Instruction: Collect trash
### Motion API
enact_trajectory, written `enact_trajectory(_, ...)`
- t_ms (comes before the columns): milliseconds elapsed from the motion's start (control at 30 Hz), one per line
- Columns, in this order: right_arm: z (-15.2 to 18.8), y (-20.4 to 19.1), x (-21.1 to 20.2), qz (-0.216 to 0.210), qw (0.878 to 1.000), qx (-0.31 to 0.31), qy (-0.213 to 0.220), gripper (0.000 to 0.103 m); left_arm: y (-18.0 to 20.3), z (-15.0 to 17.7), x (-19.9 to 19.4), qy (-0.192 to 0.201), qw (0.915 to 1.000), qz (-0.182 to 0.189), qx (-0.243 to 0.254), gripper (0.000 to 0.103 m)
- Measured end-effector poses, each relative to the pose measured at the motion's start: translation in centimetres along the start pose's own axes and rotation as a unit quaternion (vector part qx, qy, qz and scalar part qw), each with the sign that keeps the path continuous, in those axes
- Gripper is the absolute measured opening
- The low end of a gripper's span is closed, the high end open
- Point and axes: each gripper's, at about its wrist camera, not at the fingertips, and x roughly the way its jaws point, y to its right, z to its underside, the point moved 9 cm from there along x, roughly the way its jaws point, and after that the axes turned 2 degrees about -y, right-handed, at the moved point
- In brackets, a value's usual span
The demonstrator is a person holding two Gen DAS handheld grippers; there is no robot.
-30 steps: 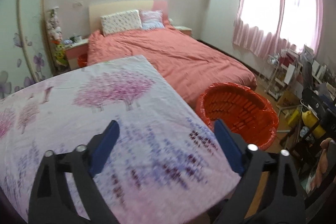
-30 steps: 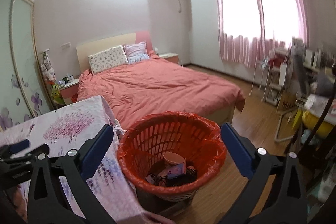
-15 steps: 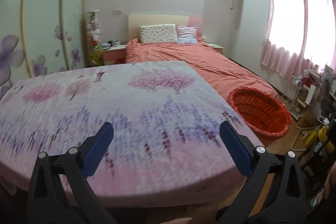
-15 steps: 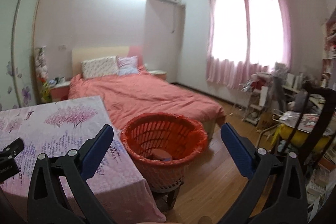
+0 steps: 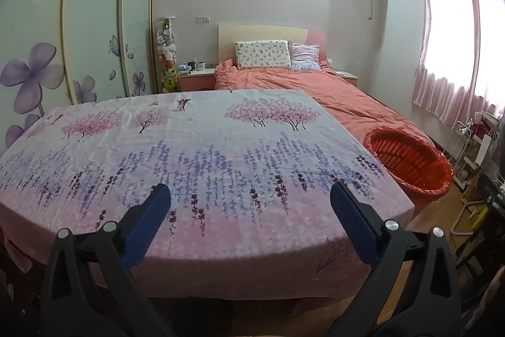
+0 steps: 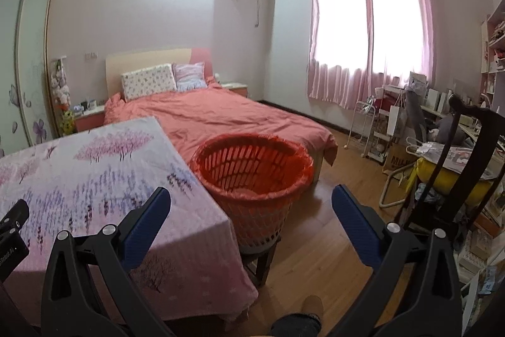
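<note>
An orange basket (image 6: 252,176) lined with an orange bag stands on a small stool beside the right edge of the table; it also shows in the left wrist view (image 5: 407,161). Its contents are hidden by the rim. The table (image 5: 202,153) wears a floral pink and purple cloth, and no loose trash shows on it. My left gripper (image 5: 251,201) is open and empty above the table's near edge. My right gripper (image 6: 251,202) is open and empty, held back from the basket and above the floor.
A bed (image 6: 227,116) with a coral cover lies behind the table and basket. A dark chair (image 6: 454,179), a yellow tub (image 6: 451,182) and cluttered shelves stand at the right. Wardrobe doors (image 5: 88,30) line the left wall. A foot (image 6: 311,307) shows on the wood floor.
Both grippers have pulled back and up from the table and basket. The left view swung left from the basket to the whole table. The trash inside the basket has dropped out of sight.
</note>
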Motion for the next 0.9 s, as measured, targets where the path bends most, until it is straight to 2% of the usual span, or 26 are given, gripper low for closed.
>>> enact_trajectory(200,1.4,-0.5,-0.1,0.007,1.000,-0.007,-0.014,0.101,-0.2,0.7,0.7,-0.016,0.9998,-0.007,-0.004,0.099)
enact_trajectory(533,1.7,-0.5,-0.3,0.033,0.999,-0.009,-0.014,0.101,-0.2,0.9,0.9,-0.018,0.9996,-0.020,-0.005,0.099)
enact_trajectory(900,1.9,-1.7,-0.1,-0.007,0.999,-0.006,-0.033,0.101,-0.6,0.6,0.7,-0.016,0.9994,-0.027,-0.016,0.099)
